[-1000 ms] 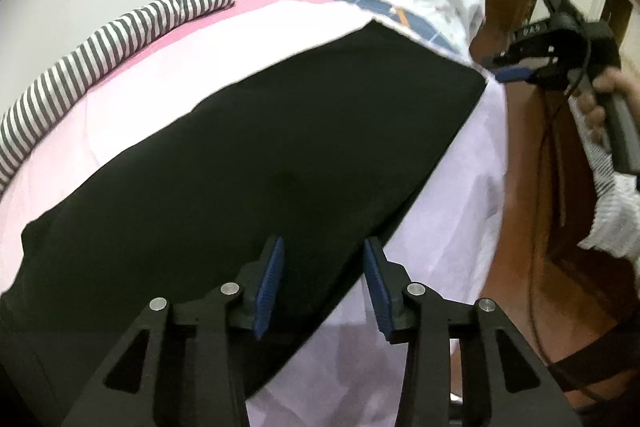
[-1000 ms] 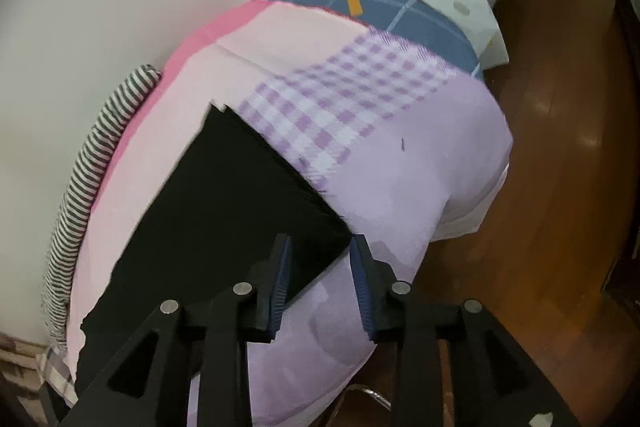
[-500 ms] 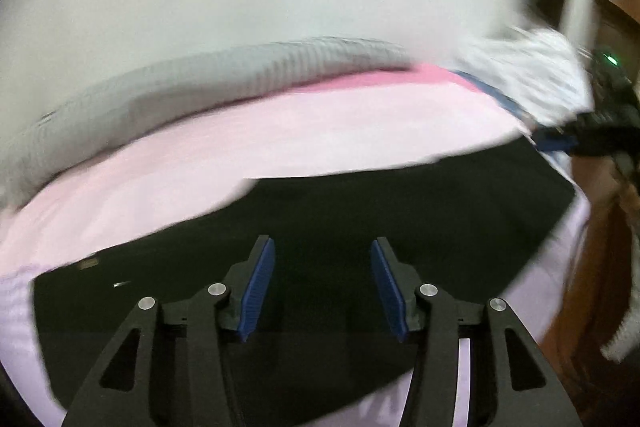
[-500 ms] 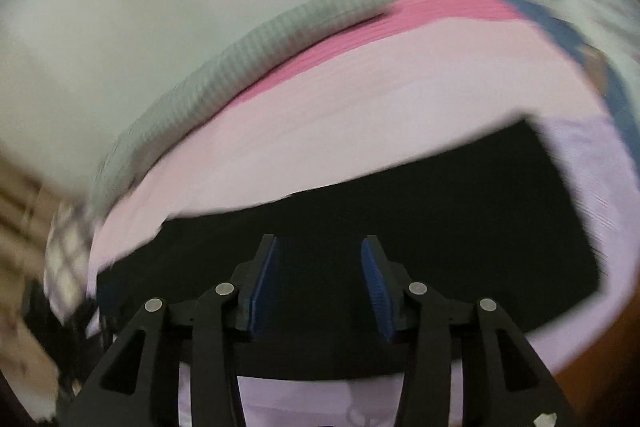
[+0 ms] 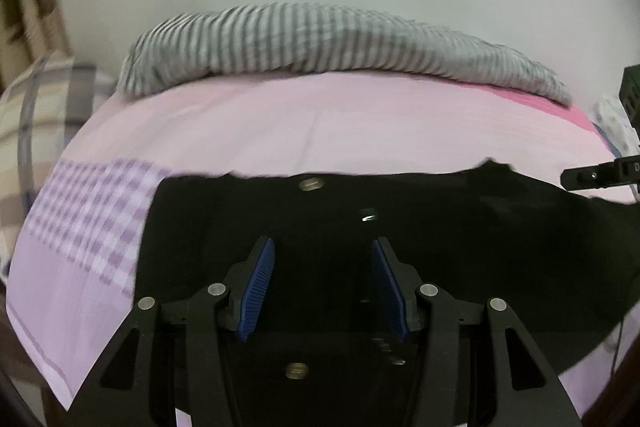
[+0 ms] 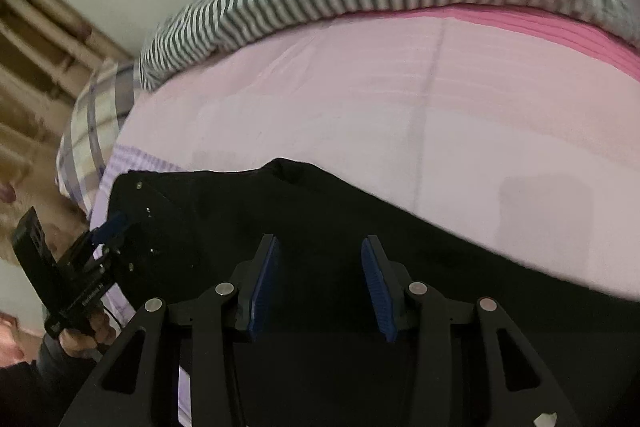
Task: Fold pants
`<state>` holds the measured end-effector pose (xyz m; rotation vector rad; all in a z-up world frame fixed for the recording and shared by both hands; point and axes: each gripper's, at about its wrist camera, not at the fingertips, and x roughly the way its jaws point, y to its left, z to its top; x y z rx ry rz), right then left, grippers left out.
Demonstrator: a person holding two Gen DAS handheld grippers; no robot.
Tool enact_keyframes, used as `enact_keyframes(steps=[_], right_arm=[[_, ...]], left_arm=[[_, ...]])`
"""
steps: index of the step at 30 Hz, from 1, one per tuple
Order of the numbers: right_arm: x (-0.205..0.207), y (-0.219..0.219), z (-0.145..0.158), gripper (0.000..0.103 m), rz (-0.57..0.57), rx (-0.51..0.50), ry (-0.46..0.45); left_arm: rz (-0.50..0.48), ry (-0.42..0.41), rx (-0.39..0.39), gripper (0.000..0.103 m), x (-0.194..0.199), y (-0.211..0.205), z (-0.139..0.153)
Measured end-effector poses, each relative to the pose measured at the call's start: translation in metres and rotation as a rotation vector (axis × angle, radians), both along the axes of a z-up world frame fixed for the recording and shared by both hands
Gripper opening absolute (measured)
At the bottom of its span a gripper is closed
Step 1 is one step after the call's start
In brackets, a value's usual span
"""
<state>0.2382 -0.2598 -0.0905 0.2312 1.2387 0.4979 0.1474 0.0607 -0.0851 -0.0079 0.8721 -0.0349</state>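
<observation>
**Pants flat on the bed, both grippers parted above them**

The black pants (image 5: 400,235) lie spread across the near half of the bed sheet (image 5: 320,131), a pink and lilac sheet that serves as the landmark here. Their far edge runs roughly straight across the sheet's middle, with a small raised notch toward the right in the left wrist view. One end of the pants stops just short of the sheet's purple checked patch (image 5: 92,211), and two brass-coloured buttons show on the cloth near that end.

Beyond the pants' far edge, a broad band of bare sheet lies open up to the striped grey-and-white bedding (image 5: 340,43) bunched along the sheet's far side, against the pale wall. A plaid pillow (image 6: 96,123) sits past the sheet's left end.

The left gripper (image 5: 322,283) hangs above the pants with its blue pads apart and nothing between them. The right gripper (image 6: 320,281) also stands parted over the black cloth, gripping nothing. In the right wrist view, the left gripper sits at the sheet's near left edge, over the pants' corner, carried by a hand (image 6: 82,337).
</observation>
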Motion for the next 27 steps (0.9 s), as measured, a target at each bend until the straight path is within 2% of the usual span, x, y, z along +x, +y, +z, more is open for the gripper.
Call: enact_keyframes(steps=[3,14,15,16,18,22,27], right_arm=[[0.022,0.014,-0.012,0.042,0.052,0.025,0.054],[0.054,0.049,-0.036,0.044,0.195,0.07,0.082],[0.055,0.053,-0.037,0.042,0.206,0.074,0.087],[0.055,0.057,-0.037,0.029,0.217,0.079,0.084],[0.058,0.061,-0.036,0.011,0.223,0.111,0.089],[0.061,0.064,-0.025,0.005,0.188,0.069,0.016],[0.071,0.067,-0.034,0.004,0.125,0.026,0.005]], left_arm=[[0.007,0.016,-0.044,0.052,0.001,0.011,-0.009],[-0.021,-0.005,-0.005,0.052,-0.002,0.008,-0.014],[-0.022,-0.004,-0.009,0.052,-0.002,0.009,-0.014],[-0.022,-0.002,-0.014,0.052,-0.002,0.009,-0.014],[-0.022,0.005,-0.025,0.052,-0.002,0.011,-0.012],[-0.028,0.01,-0.036,0.052,-0.002,0.014,-0.011],[-0.045,0.009,0.001,0.052,-0.006,0.01,-0.014]])
